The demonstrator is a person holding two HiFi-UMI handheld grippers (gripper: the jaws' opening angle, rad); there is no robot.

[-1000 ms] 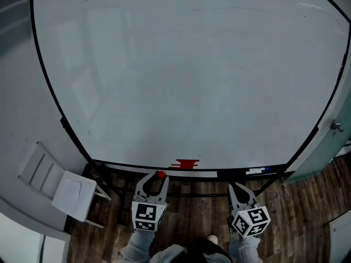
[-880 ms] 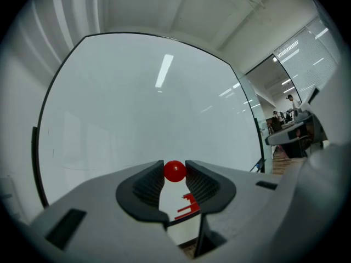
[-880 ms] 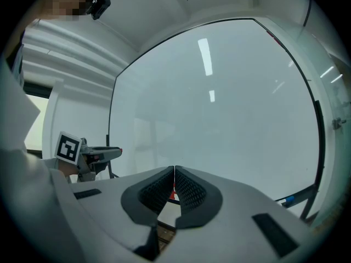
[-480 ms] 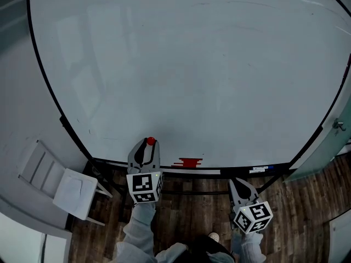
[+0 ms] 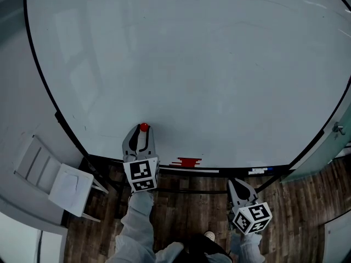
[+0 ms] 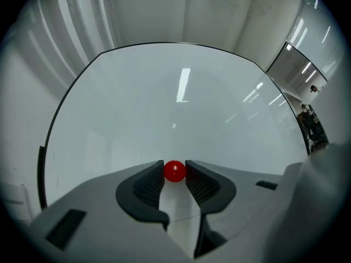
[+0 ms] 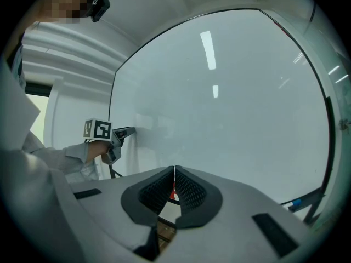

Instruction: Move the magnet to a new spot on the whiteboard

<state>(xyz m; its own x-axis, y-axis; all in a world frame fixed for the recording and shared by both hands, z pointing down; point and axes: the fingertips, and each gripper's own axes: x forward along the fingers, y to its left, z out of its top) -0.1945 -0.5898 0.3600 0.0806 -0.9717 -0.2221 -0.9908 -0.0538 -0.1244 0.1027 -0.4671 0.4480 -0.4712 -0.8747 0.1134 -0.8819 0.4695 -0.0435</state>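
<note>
Half done, roughly: red ball magnet (image 6: pixel 175 171) is clamped in the left claw (image 5: pixel 143 131), held at the lower-left of the whiteboard (image 5: pixel 208 64), contact unclear; right claw (image 7: pixel 174 173) closed on nothing, parked low. Remaining, I'd say: seat magnet, release

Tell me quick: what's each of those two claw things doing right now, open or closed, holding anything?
Left gripper: closed on the red magnet.
Right gripper: closed, holding nothing.
</note>
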